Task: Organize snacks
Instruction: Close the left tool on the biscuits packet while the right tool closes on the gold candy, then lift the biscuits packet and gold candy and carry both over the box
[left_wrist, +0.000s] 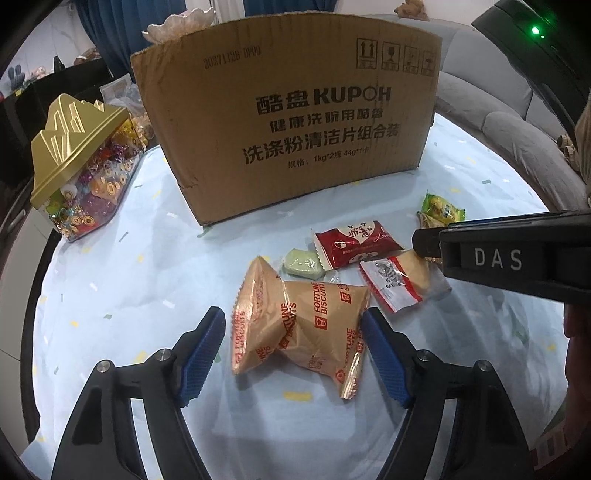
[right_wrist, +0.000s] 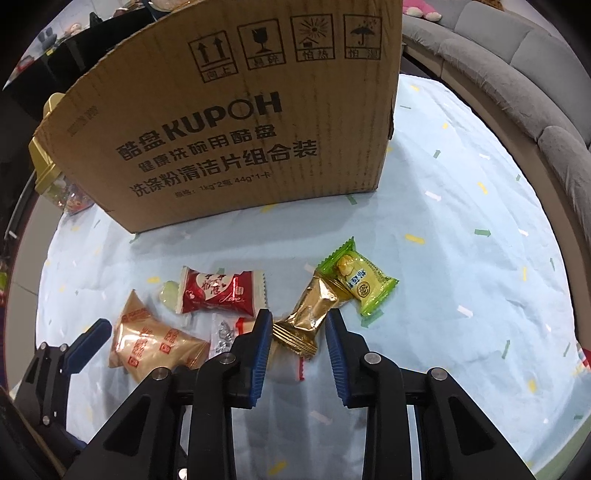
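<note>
The left claw (left_wrist: 293, 332) straddles the biscuit packet (left_wrist: 299, 317), pads not yet pressing; the right claw (right_wrist: 297, 332), half-open, brackets the gold wrapper (right_wrist: 308, 317). Both lie before the cardboard box (left_wrist: 288, 118), likely their destination.

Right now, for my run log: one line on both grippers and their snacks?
left gripper: open, straddling Fortune Biscuits pack | right gripper: jaws around gold wrapper, contact unclear | cardboard box: behind

Both the left gripper (left_wrist: 293, 352) and the right gripper (right_wrist: 297, 341) are matte black plastic linkages with silver round screws and ribbed blue finger pads (left_wrist: 201, 360). The right gripper's side reads "DAS" in white.
</note>
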